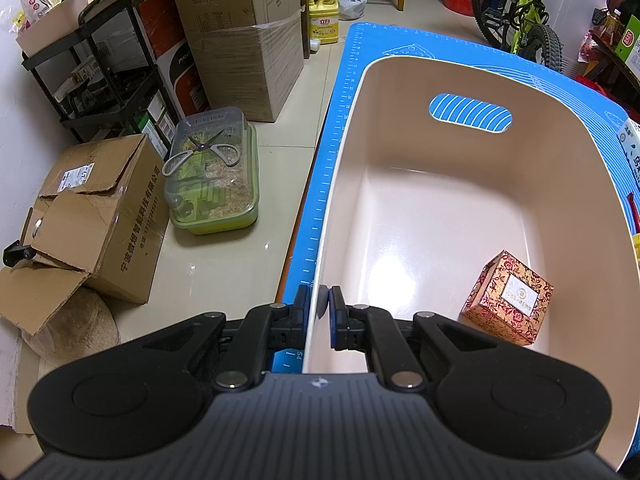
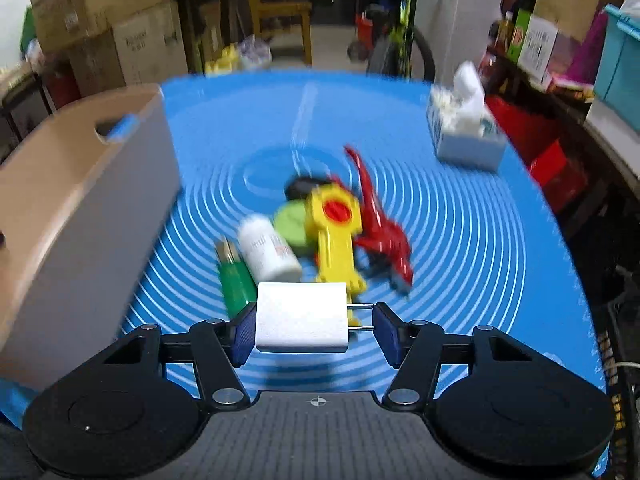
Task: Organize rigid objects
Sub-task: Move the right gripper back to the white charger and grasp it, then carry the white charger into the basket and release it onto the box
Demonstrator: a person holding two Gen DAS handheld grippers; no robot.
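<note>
My left gripper is shut on the near-left rim of a beige plastic bin that stands on the blue mat. A red-and-gold patterned box lies inside the bin at its near right. My right gripper holds a white plug adapter sideways, its metal prongs pointing at the right finger, above the mat. Beyond it lie a white bottle, a green tube, a yellow toy, a red toy dinosaur and a green disc. The bin is at the left.
A tissue box stands at the mat's far right. Cardboard boxes, a black rack and a lidded green container with scissors on top stand on the floor left of the table. A bicycle is behind.
</note>
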